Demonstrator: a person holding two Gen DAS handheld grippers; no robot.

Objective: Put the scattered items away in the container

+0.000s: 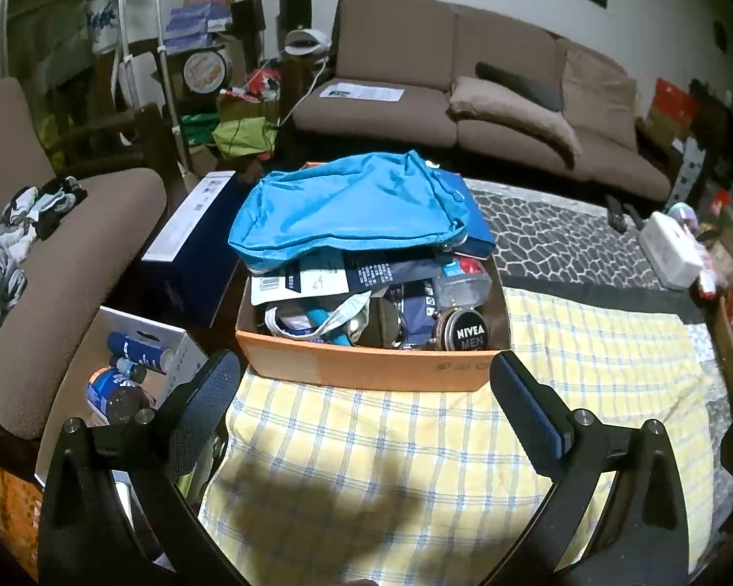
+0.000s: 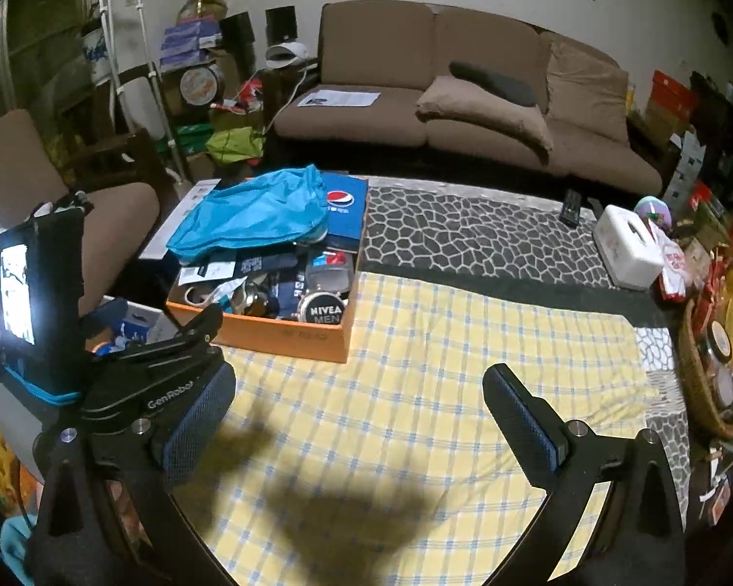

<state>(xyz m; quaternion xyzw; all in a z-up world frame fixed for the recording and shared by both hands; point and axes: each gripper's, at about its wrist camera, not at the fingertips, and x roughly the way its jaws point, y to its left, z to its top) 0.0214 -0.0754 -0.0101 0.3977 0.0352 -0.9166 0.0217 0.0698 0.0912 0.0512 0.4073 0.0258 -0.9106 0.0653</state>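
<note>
Both jaw pairs stand apart and empty as I hold the left gripper (image 1: 364, 405) and right gripper (image 2: 359, 415) over the yellow checked cloth (image 2: 464, 390). Beyond them, at the cloth's far left corner, sits the orange box (image 1: 366, 366), filled: Nivea tin (image 1: 466, 329) against its near wall, blue bag (image 1: 352, 205) heaped on top.

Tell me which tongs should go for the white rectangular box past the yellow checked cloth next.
Right. The white rectangular box lies on the table's far right side, nearer the right tongs, which are open and empty. The left tongs, also open, face the orange cardboard box at the left.
</note>
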